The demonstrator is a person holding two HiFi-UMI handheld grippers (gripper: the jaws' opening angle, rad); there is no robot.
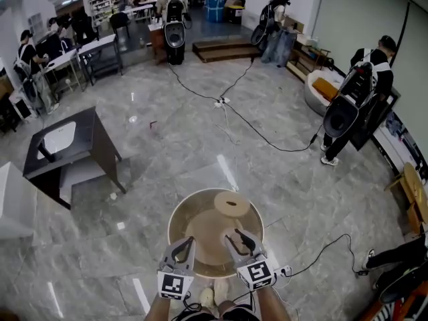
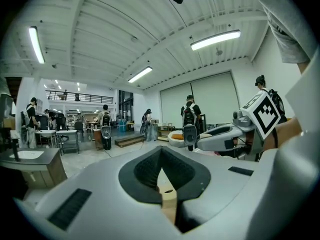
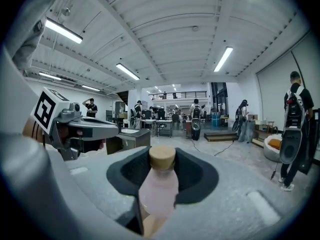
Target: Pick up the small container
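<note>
The small container (image 3: 159, 190) is a pale pink bottle with a cork cap, standing upright between the pads of my right gripper (image 3: 163, 170), which is shut on its body. In the head view the right gripper (image 1: 242, 241) hovers over the near right part of a round wooden table (image 1: 190, 216); the bottle is hard to make out there. My left gripper (image 1: 182, 248) hangs beside it over the table's near left part. Its jaws (image 2: 161, 156) meet at the tips with nothing between them.
A flat wooden disc (image 1: 232, 204) lies on the far side of the round table. A dark sink cabinet (image 1: 67, 146) stands to the left, a white shelf (image 1: 13, 202) at the far left. Cables (image 1: 267, 139) cross the marble floor. A person with a backpack (image 1: 354, 102) stands at the right.
</note>
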